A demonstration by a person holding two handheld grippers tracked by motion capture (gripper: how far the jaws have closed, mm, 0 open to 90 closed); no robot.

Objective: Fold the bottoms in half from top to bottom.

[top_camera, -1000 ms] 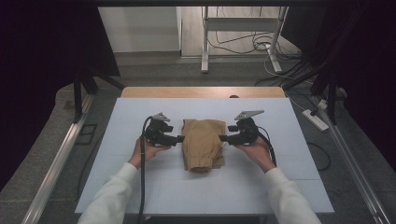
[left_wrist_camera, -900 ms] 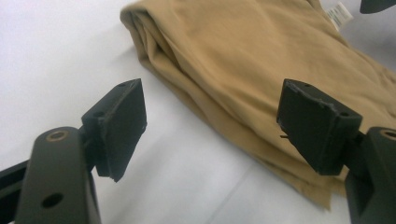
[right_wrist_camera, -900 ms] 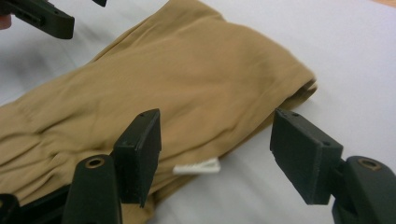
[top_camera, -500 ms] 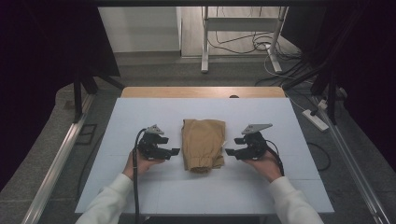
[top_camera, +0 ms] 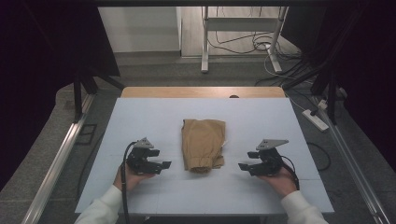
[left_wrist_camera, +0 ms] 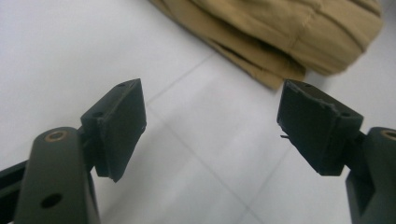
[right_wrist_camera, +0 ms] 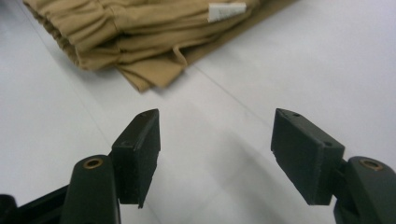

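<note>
Left gripper: your left gripper (top_camera: 164,164) sits in the lower left of the high view, jaws spread wide with nothing between them; in the left gripper view (left_wrist_camera: 212,116) bare table shows in the gap.
Right gripper: your right gripper (top_camera: 243,166) sits in the lower right of the high view, jaws apart and empty; in the right gripper view (right_wrist_camera: 215,128) the gap frames bare table.
Folded cloth: the tan folded cloth (top_camera: 202,144) lies in the middle of the high view on the white table (top_camera: 140,121), between your two grippers and touching neither.
Long axis: it runs from the top of the frame toward the bottom, the far end squarer, the near end narrower and rumpled.
Cloth in gripper views: it lies along the top edge of the left gripper view (left_wrist_camera: 280,32); in the upper left of the right gripper view (right_wrist_camera: 140,32) its gathered end points left, and a small white label (right_wrist_camera: 226,10) shows on it.
Change: a second ago your grippers were right at the cloth's sides; now both are lower in the frame, farther apart and clear of it. The cloth lies where it was.
</note>
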